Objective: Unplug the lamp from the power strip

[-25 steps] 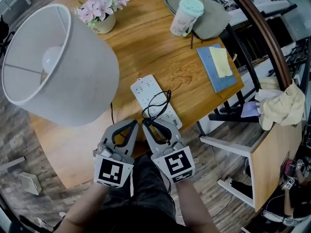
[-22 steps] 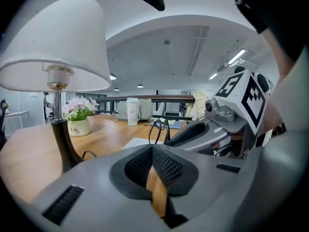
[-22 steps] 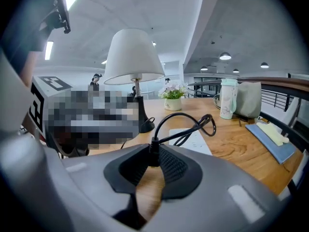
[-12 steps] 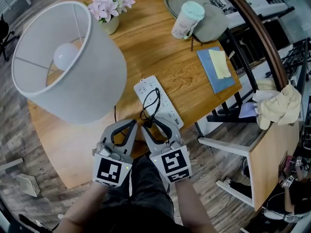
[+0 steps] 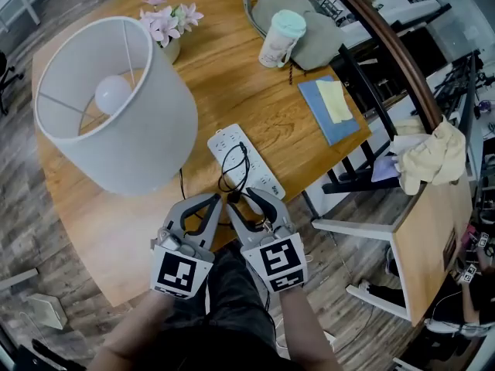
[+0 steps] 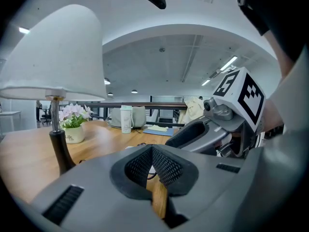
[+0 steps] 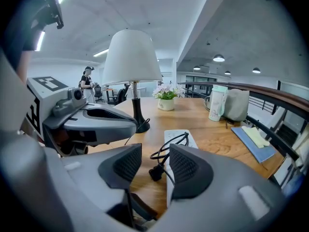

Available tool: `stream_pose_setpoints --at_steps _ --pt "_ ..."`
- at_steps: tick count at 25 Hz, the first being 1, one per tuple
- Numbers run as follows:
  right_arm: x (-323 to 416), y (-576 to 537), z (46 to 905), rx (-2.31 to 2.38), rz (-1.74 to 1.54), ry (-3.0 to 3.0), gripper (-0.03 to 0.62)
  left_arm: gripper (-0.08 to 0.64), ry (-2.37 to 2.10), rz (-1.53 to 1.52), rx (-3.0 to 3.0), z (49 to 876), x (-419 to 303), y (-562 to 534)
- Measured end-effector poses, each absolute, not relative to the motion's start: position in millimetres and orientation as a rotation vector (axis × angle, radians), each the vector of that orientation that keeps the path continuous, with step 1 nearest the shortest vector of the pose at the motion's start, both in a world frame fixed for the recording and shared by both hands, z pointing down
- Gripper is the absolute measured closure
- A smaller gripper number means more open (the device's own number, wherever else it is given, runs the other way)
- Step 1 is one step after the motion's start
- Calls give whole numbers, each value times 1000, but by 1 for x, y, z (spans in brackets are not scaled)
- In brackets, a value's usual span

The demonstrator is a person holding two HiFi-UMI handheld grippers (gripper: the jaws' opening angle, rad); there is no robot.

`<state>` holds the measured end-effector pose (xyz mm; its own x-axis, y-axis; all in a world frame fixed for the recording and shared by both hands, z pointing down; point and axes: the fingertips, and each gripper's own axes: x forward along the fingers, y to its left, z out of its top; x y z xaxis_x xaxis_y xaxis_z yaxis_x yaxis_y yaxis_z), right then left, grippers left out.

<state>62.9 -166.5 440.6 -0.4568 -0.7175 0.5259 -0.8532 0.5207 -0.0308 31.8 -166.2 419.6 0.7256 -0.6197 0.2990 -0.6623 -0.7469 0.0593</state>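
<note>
The right hand-held gripper (image 7: 155,159) released around the black plug (image 7: 155,173) (beside the power strip (image 7: 181,138)); left hand-held gripper (image 6: 152,154) clenched, empty.

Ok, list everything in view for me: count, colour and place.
lamp: one, white shade, black base, table's left part
power strip: one, white, near table edge, ahead of the grippers
cord: one, black, looped over the power strip
flower pot: one, pink flowers, beyond the lamp
cup: one, pale, mint lid, far side
bag: one, grey, behind the cup
notebook: one, blue, yellow pad on top, table's right edge
cloth: one, pale yellow, right of the table
table: one, wooden
left gripper: grey, shut, empty
right gripper: grey, open, black plug ahead, ungripped
</note>
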Motion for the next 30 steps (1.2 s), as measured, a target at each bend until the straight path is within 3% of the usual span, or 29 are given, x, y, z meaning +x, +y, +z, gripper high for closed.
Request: stream_pose_setpoints --at_steps 8,22,30 --pt "66 -155 415 1404 343 -2342 425 565 -1006 326 2819 400 29 -163" --pt "69 -148 368 1585 228 -2402 584 565 -994 214 2878 368 21 -162" --pt "68 -147 334 1618 184 -2514 584 565 -1048 116 2839 337 8 -158"
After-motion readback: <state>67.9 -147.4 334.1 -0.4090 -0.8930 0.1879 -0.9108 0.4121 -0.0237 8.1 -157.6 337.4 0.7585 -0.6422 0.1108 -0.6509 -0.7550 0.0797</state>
